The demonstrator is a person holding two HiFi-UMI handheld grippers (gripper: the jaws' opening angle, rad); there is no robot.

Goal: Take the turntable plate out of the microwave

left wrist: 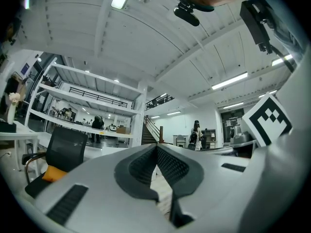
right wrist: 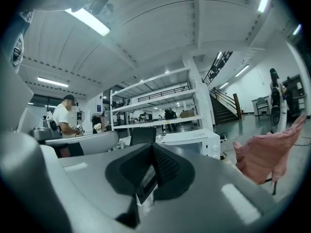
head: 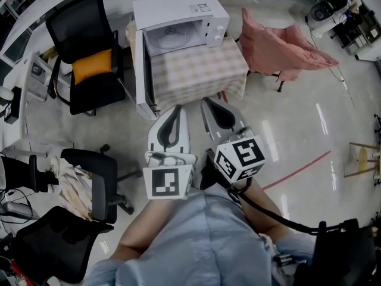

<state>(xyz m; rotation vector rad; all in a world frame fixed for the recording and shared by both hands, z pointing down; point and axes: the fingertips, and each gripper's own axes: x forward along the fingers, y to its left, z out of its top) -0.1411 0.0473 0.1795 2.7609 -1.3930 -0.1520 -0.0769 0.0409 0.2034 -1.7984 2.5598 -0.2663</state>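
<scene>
A white microwave (head: 184, 16) stands on a table with a checked cloth (head: 199, 70), and its door (head: 140, 76) hangs open to the left. The glass turntable plate (head: 172, 39) lies inside the cavity. Both grippers are held side by side in front of the table, short of the microwave and pointing toward it. My left gripper (head: 177, 108) (left wrist: 156, 147) is shut, its ribbed pads meeting at the tip with nothing between them. My right gripper (head: 209, 102) (right wrist: 151, 145) is shut and empty too. The right gripper view shows the microwave (right wrist: 194, 139) just beyond the jaws.
A black office chair with an orange cushion (head: 89, 64) (left wrist: 60, 152) stands left of the table. A chair draped in pink cloth (head: 283, 49) (right wrist: 265, 154) is on the right. More black chairs (head: 89, 183) are near my left side. People stand far off in the room.
</scene>
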